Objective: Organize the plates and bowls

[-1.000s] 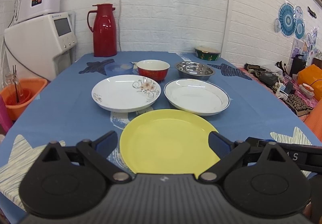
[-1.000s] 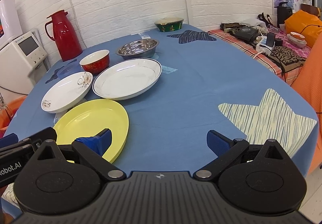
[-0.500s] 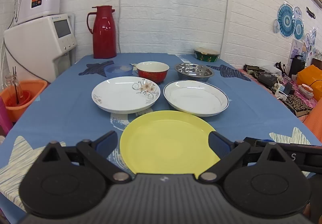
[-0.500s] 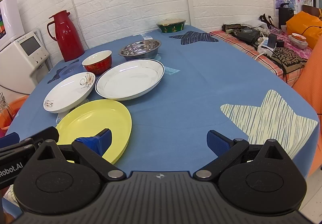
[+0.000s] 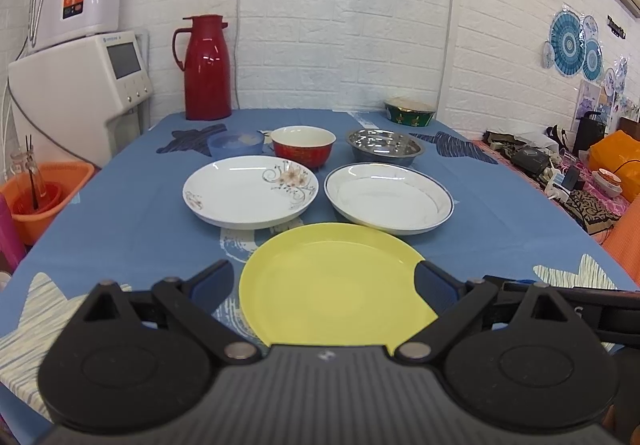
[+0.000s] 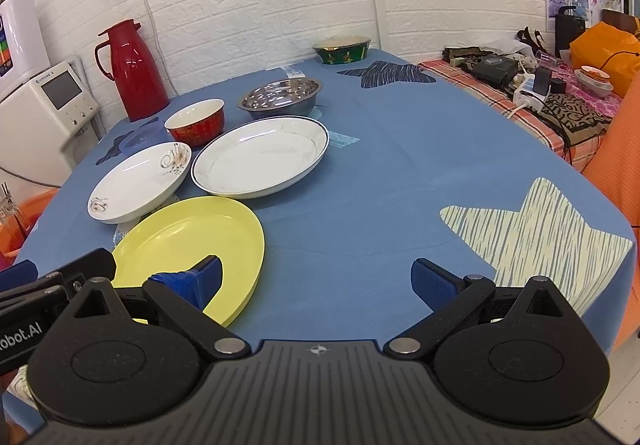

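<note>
Over the last second very little has changed; the dishes lie in the same places on the blue tablecloth (image 5: pixel 120 213), and the left view has only lifted a little, so that the table sits slightly lower in it; the right view has turned slightly, so the dishes sit a little more to the right. I judge from this that no dish has been touched yet and the organizing is at its very start.

The left gripper (image 5: pixel 324 281) hangs above the near edge of the table with its fingers wide apart and nothing between them; the yellow plate (image 5: pixel 332 285) lies just under and between the fingertips, but I cannot tell whether they touch it. The right gripper (image 6: pixel 316 277) is also spread open and empty; its left finger stands over the near edge of the yellow plate, its right finger over bare cloth.

Behind the yellow plate lie the flowered plate (image 5: pixel 250 191) on the left and the blue-rimmed plate (image 5: pixel 388 197) on the right, close together. Further back stand three bowls in a row: a small blue bowl (image 5: pixel 235 144), the red bowl (image 5: pixel 303 145) and the steel bowl (image 5: pixel 384 146). A red jug (image 5: pixel 207 67) and a green bowl (image 5: pixel 410 112) stand at the far wall, well apart from the rest.

The yellow plate is nearest to both grippers, so it seems the likely first pick; its low thin rim will need a careful grip from the side.
</note>
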The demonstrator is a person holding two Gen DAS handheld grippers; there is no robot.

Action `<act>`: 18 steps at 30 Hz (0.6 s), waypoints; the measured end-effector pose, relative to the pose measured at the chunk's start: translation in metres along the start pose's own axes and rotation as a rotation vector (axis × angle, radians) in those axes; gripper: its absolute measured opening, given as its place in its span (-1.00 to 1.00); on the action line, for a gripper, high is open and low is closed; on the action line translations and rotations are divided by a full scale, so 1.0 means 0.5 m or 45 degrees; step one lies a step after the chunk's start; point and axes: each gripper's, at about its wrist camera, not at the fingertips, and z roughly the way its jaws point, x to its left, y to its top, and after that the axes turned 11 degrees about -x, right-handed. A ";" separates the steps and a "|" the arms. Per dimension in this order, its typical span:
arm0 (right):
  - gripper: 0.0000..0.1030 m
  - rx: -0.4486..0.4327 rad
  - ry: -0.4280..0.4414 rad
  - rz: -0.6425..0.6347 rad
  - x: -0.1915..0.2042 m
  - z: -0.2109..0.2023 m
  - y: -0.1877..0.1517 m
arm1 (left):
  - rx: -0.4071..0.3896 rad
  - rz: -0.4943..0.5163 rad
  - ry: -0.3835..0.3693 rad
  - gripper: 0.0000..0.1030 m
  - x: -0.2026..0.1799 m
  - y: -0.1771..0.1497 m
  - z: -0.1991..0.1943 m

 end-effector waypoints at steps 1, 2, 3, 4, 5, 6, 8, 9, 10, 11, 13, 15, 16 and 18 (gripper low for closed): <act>0.72 0.000 0.000 -0.001 0.000 0.000 0.000 | 0.000 0.000 0.000 0.85 0.000 0.000 0.000; 0.72 0.001 -0.001 0.000 0.000 0.000 0.000 | 0.000 -0.001 0.001 0.85 0.000 0.000 0.000; 0.72 0.001 0.000 0.000 0.000 0.000 0.000 | 0.000 -0.001 0.001 0.85 0.000 0.000 0.000; 0.72 0.001 0.000 0.001 0.000 0.000 0.000 | 0.001 0.001 0.000 0.85 0.000 0.000 0.000; 0.72 0.002 0.000 0.001 0.000 0.000 0.000 | 0.002 0.001 -0.001 0.85 -0.001 0.000 0.000; 0.72 0.001 0.000 0.001 0.000 0.000 0.000 | 0.002 0.001 -0.002 0.85 -0.001 0.000 0.000; 0.72 0.001 0.000 0.000 0.001 0.000 0.000 | 0.003 0.001 -0.003 0.85 -0.001 0.001 -0.001; 0.72 0.001 -0.001 0.000 0.001 -0.001 -0.001 | 0.002 0.002 -0.003 0.85 -0.001 0.001 -0.001; 0.72 0.000 -0.001 0.001 0.000 -0.001 -0.001 | 0.001 0.001 -0.002 0.85 -0.001 0.001 -0.001; 0.72 0.000 0.000 0.002 0.000 0.000 0.000 | 0.002 0.002 -0.003 0.85 -0.001 0.001 -0.001; 0.72 0.000 0.002 0.009 0.000 0.000 -0.001 | 0.002 0.002 -0.001 0.85 0.000 0.001 -0.002; 0.72 0.008 0.002 0.012 0.002 0.003 -0.001 | -0.007 -0.003 0.000 0.85 0.001 0.002 -0.004; 0.72 0.014 0.001 0.009 0.003 0.004 -0.001 | -0.010 -0.007 -0.002 0.85 0.002 0.003 -0.004; 0.72 0.016 0.000 0.002 0.006 0.001 0.001 | -0.012 -0.014 -0.011 0.85 0.005 0.004 -0.006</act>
